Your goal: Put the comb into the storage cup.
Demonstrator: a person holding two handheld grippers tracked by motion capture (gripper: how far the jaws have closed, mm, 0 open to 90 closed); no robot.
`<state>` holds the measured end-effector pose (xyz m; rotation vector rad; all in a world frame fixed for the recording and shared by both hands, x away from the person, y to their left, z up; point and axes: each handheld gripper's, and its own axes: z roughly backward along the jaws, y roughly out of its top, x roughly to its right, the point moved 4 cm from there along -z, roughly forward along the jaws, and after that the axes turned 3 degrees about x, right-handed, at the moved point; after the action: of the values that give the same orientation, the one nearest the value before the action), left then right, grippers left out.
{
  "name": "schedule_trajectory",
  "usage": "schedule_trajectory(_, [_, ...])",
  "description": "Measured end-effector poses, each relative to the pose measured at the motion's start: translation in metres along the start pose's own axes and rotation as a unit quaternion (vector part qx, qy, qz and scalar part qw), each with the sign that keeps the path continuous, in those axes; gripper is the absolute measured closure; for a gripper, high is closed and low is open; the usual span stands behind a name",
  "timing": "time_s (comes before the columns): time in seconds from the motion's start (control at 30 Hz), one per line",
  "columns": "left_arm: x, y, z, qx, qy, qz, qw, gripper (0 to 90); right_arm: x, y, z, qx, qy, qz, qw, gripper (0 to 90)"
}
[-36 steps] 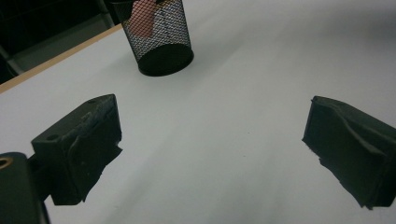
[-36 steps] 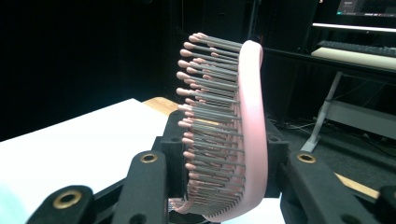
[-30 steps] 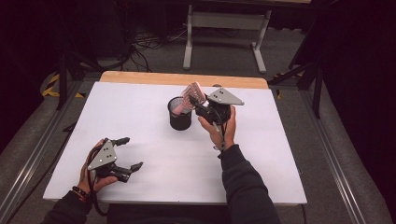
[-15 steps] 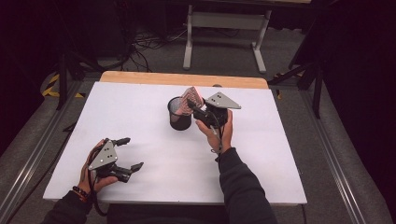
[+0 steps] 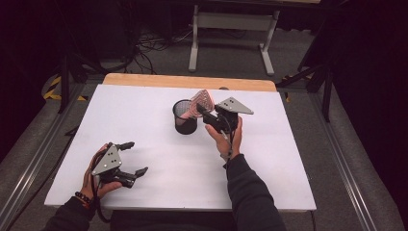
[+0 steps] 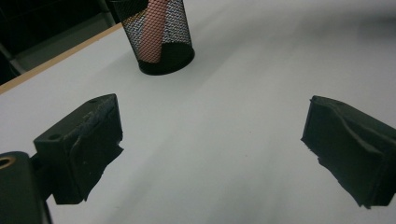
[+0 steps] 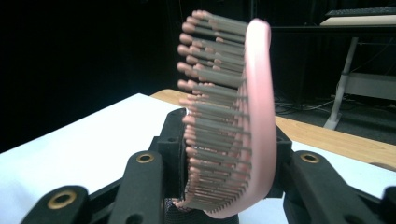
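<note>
A pink hairbrush [image 5: 200,101] with grey bristles stands nearly upright, its handle down inside a black mesh cup [image 5: 184,118] at the middle of the white table [image 5: 144,110]. My right gripper [image 5: 203,112] comes in from the cup's right and is shut on the brush head [image 7: 236,121], one pad on each side. Its jaws have just been opening a little, with the brush still between them. In the left gripper view the pink handle [image 6: 152,33] shows through the cup's mesh [image 6: 173,28]. My left gripper [image 5: 137,158] rests open and empty near the table's front left [image 6: 210,144].
A wooden strip [image 5: 187,82] runs along the table's far edge. Beyond it stand a grey metal frame [image 5: 231,29] and cables on the floor. Metal rails run along both sides of the table.
The right hand and the brush have shifted slightly left toward the cup. The left gripper has not moved.
</note>
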<state>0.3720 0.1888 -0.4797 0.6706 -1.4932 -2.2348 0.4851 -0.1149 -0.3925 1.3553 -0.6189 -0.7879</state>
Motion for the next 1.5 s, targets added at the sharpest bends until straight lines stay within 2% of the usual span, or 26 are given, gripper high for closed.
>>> schedule_trajectory(0.5, [0.0005,-0.0003,-0.0015,-0.001,-0.003,0.001,1.0000,5.7,-0.0003,-0.0050,-0.0011,-0.007,0.003,0.004,1.0000,57.8])
schedule_trajectory(0.8, [0.0004,-0.0006,-0.0018,-0.002,-0.004,0.002,1.0000,5.7,-0.0009,-0.0044,-0.0015,-0.014,-0.002,0.019,0.9997,55.3])
schedule_trajectory(1.1, [0.0001,-0.0005,-0.0020,-0.002,-0.004,0.001,1.0000,5.9,-0.0008,-0.0041,-0.0013,-0.021,-0.014,0.034,0.9991,47.3])
schedule_trajectory(1.5, [0.0008,-0.0004,-0.0021,-0.004,-0.004,0.001,1.0000,5.9,0.0031,-0.0041,0.0017,-0.022,-0.025,0.027,0.9991,35.2])
